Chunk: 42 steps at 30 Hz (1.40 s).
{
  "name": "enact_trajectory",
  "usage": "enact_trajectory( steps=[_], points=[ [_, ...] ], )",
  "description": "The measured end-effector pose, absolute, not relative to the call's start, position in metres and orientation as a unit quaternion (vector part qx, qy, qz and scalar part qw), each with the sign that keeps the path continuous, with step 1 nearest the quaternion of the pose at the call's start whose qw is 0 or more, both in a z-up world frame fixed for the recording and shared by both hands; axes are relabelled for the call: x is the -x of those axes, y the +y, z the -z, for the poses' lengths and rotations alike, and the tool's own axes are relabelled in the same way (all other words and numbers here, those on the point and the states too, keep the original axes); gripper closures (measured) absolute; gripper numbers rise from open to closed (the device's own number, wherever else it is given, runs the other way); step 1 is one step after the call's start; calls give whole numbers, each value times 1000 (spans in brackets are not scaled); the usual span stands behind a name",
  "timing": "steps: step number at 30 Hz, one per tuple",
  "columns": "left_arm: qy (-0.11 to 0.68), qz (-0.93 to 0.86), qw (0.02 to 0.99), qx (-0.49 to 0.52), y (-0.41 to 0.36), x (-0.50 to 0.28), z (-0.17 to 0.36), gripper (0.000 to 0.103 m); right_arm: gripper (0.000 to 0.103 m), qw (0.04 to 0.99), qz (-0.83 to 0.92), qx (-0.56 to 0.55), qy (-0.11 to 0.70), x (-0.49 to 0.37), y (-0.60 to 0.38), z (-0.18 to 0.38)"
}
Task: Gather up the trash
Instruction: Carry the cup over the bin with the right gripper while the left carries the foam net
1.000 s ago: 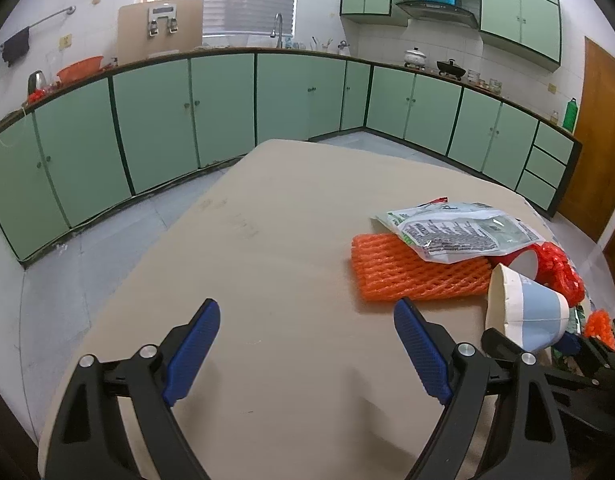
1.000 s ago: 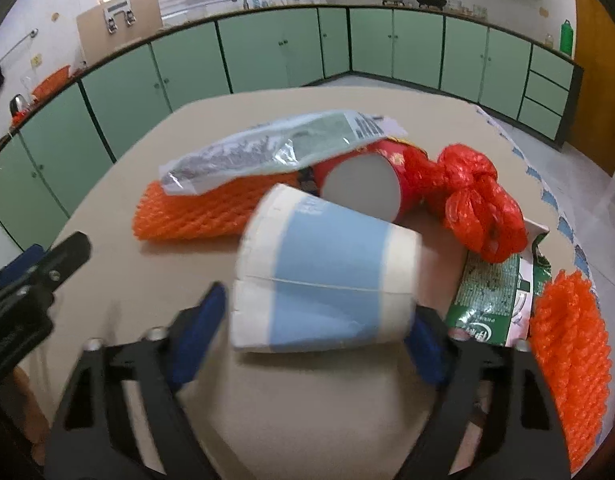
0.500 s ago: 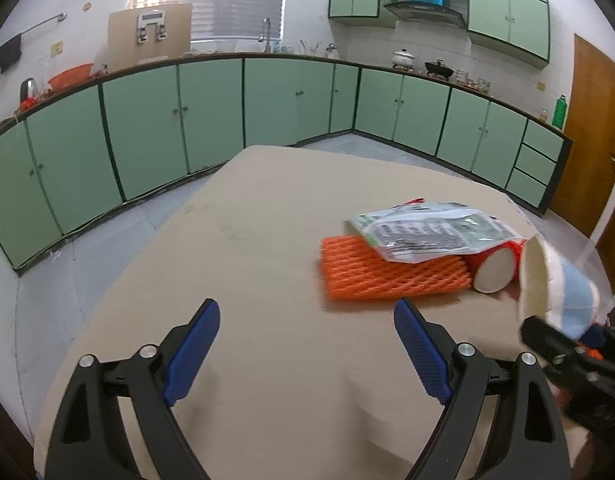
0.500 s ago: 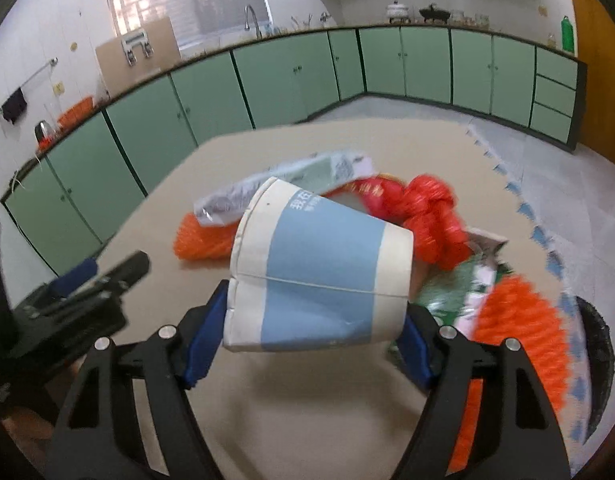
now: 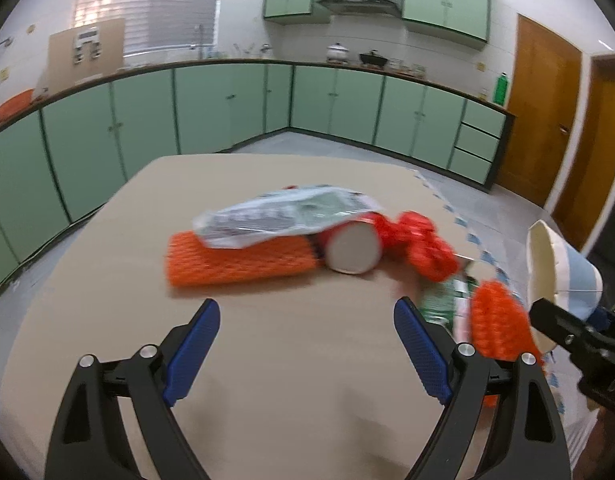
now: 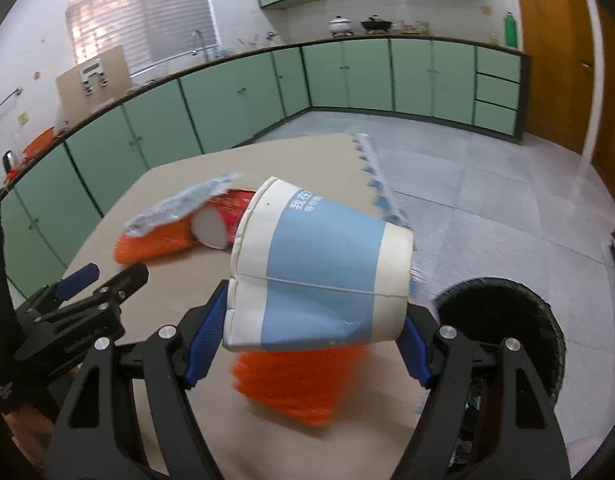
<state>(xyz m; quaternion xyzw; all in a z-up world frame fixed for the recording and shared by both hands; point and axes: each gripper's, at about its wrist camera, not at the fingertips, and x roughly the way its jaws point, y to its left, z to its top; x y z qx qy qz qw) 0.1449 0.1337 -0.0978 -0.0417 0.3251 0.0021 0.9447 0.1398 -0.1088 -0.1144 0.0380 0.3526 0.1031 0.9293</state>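
My right gripper [image 6: 307, 344] is shut on a white and blue paper cup [image 6: 319, 272], held on its side above the table's right part; the cup also shows in the left wrist view [image 5: 563, 280]. My left gripper [image 5: 307, 344] is open and empty above the table. Ahead of it lie an orange foam net [image 5: 239, 258], a silver-green wrapper [image 5: 283, 216], a red cup on its side [image 5: 353, 242] and a red plastic bag [image 5: 423, 240]. A second orange net [image 6: 291, 384] lies under the held cup. A black bin [image 6: 503, 328] stands on the floor to the right.
The beige table [image 5: 267, 380] has a green packet [image 5: 439, 304] near its right edge. Green kitchen cabinets [image 5: 227, 100] run round the room, with a wooden door [image 5: 543, 112] at the right. Grey tiled floor [image 6: 487, 200] lies beyond the table.
My right gripper has lifted the paper cup off the table and swung it right, toward the black bin. My left gripper has turned right, so the trash pile now lies ahead of it.
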Motion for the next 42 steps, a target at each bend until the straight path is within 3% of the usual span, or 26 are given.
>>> enact_trajectory(
  steps=[18, 20, 25, 31, 42],
  points=[
    [343, 88, 935, 20, 28, -135, 107, 23, 30, 934, -39, -72, 348, -126, -199, 135],
    [348, 91, 933, 9, 17, -136, 111, 29, 30, 933, -34, -77, 349, -125, -208, 138],
    [373, 97, 923, 3, 5, -141, 124, 60, 30, 934, -24, -78, 348, -121, -219, 142],
    [367, 87, 926, -9, -1, -136, 124, 81, 30, 932, -19, -86, 351, -119, -231, 147],
    [335, 110, 936, -7, -10, -128, 95, 87, 30, 941, 6, -90, 327, -112, -256, 132]
  ],
)
